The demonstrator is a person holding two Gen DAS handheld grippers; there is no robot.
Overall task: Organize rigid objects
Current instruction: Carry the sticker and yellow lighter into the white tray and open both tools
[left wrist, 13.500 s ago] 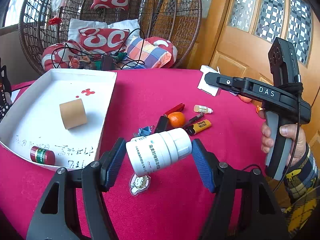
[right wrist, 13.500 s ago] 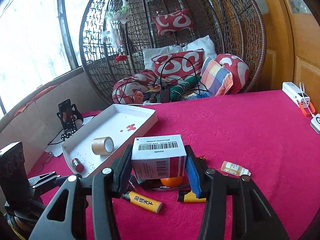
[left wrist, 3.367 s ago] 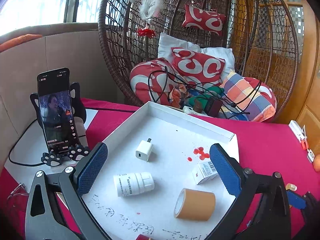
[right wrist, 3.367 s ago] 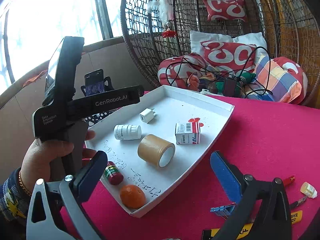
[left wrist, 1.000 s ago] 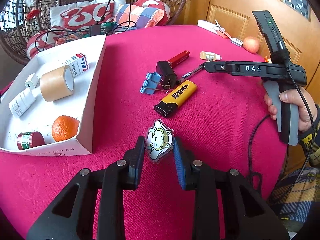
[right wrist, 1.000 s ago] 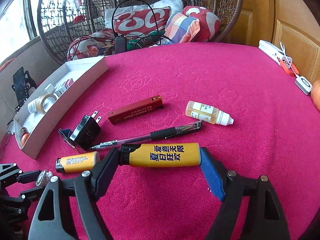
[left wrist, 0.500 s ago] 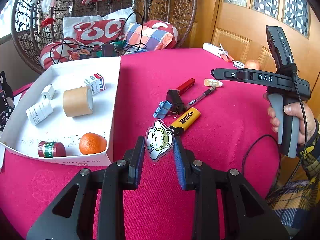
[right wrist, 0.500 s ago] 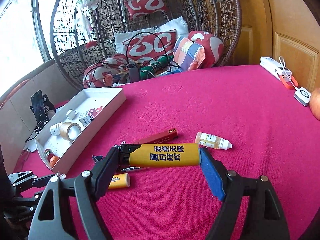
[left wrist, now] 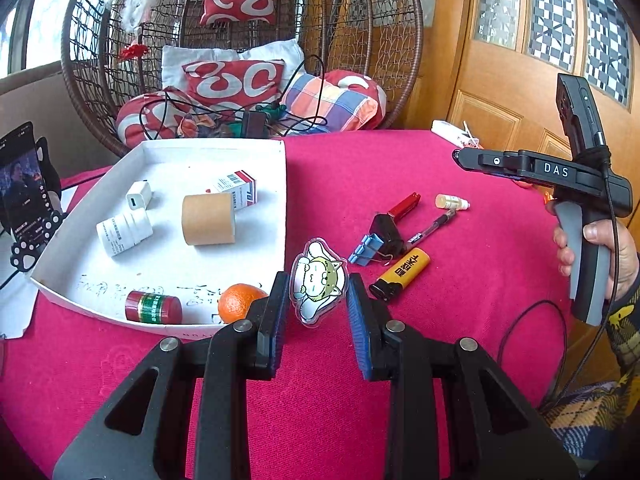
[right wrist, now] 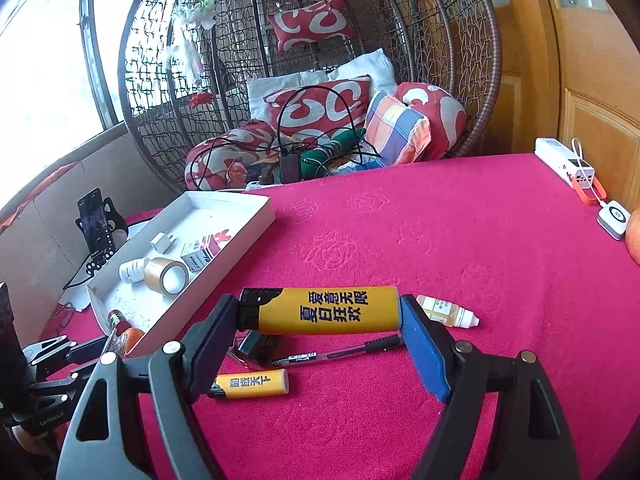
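Note:
My left gripper [left wrist: 316, 312] is shut on a flat cartoon cat charm [left wrist: 318, 282] and holds it above the red tablecloth, just right of the white tray [left wrist: 286, 200]. My right gripper [right wrist: 320, 320] is shut endwise on a yellow lighter [right wrist: 320, 310] with black print, lifted over the table. The tray [right wrist: 240, 236] holds a tape roll [left wrist: 208, 220], a white bottle [left wrist: 124, 232], a medicine box [left wrist: 238, 188], a white charger [left wrist: 138, 196], a red jar [left wrist: 154, 307] and an orange [left wrist: 236, 304].
On the cloth lie a second yellow lighter [right wrist: 252, 386], a pen [right wrist: 340, 354], a black charger [left wrist: 386, 232], blue binder clips [left wrist: 364, 254], a red lighter [left wrist: 404, 205] and a dropper bottle [right wrist: 446, 314]. A phone on a stand [left wrist: 24, 184] is left of the tray. A wicker chair [right wrist: 440, 40] stands behind.
Both grippers have risen with the charm and the lighter still held. Both views have tipped up, so more of the tray and the wicker chair shows.

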